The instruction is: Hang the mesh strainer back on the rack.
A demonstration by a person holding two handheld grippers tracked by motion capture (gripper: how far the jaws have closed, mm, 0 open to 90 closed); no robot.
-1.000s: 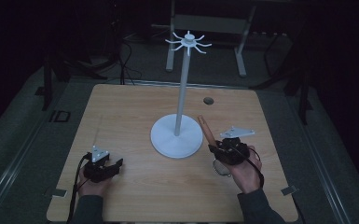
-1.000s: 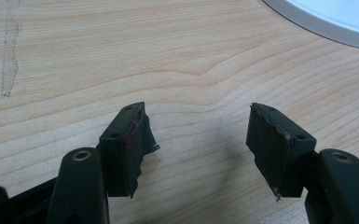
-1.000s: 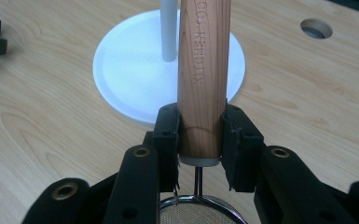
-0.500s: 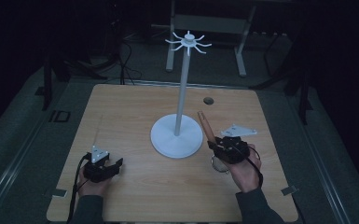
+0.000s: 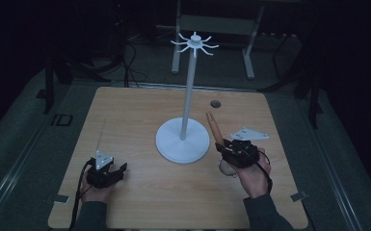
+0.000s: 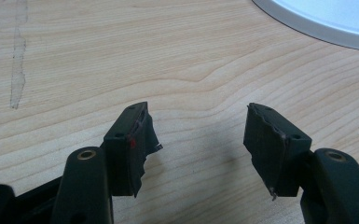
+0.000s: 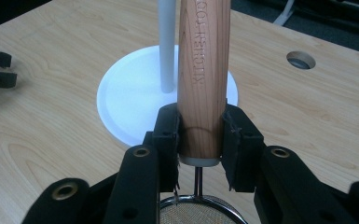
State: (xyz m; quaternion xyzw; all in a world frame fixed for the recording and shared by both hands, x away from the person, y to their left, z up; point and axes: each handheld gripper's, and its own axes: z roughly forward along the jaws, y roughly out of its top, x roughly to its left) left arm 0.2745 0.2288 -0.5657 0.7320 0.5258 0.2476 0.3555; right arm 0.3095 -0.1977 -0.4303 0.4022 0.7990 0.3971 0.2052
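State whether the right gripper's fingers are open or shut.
Shut: the right gripper has its fingers pressed on both sides of the strainer's wooden handle.

Compared with the earlier frames, the right gripper (image 5: 232, 153), clamped on the strainer's wooden handle (image 5: 215, 127), sits slightly nearer the white stand base (image 5: 182, 139). The handle now tilts more steeply upward, its tip closer to the pole (image 5: 188, 96).

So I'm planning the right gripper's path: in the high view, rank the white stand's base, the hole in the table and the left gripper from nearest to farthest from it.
From the right gripper, which holds the wooden-handled strainer:
1. Stand base, just to its left.
2. Table hole, farther back, toward the far edge.
3. Left gripper, across the table near the front left.
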